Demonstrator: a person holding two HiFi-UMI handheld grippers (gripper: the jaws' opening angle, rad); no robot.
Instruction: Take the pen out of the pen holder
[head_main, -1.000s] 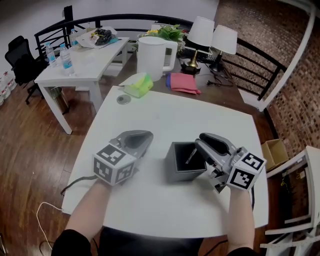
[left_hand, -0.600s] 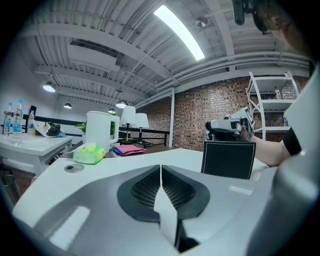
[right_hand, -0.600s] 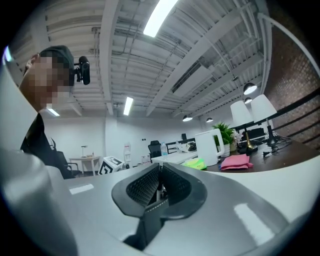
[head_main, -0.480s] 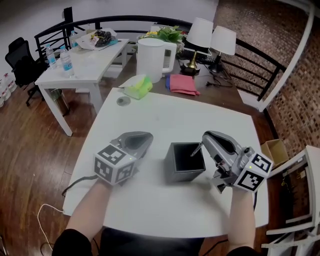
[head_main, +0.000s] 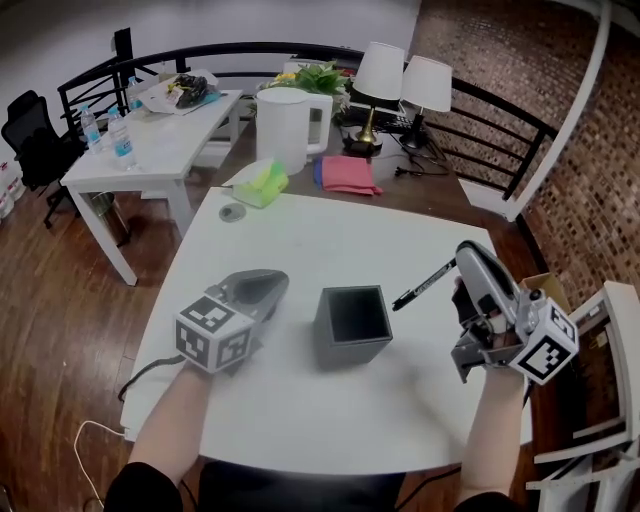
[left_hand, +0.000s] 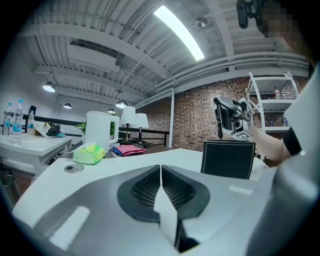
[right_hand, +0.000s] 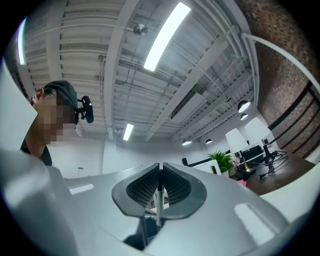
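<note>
The dark square pen holder (head_main: 352, 325) stands on the white table (head_main: 320, 245), and its inside looks empty. My right gripper (head_main: 462, 256) is lifted to the right of it, shut on a black pen (head_main: 425, 284) that slants down-left in the air, clear of the holder. In the right gripper view the pen (right_hand: 158, 204) is pinched between the pads of the right gripper (right_hand: 160, 172). My left gripper (head_main: 275, 281) rests on the table left of the holder, shut and holding nothing. The left gripper view shows the holder (left_hand: 228, 159) with the pen (left_hand: 218, 122) above it.
Along the table's far edge sit a green packet (head_main: 258, 184) and a small round disc (head_main: 232, 212). Behind them are a white jug (head_main: 285, 125), a pink cloth (head_main: 347, 172) and two lamps (head_main: 380, 75). A side table with bottles (head_main: 150, 125) stands far left, and a white chair (head_main: 600, 330) at right.
My right gripper closed on the pen inside the holder, then rose up and to the right, drawing the pen out. My left gripper stayed put.
</note>
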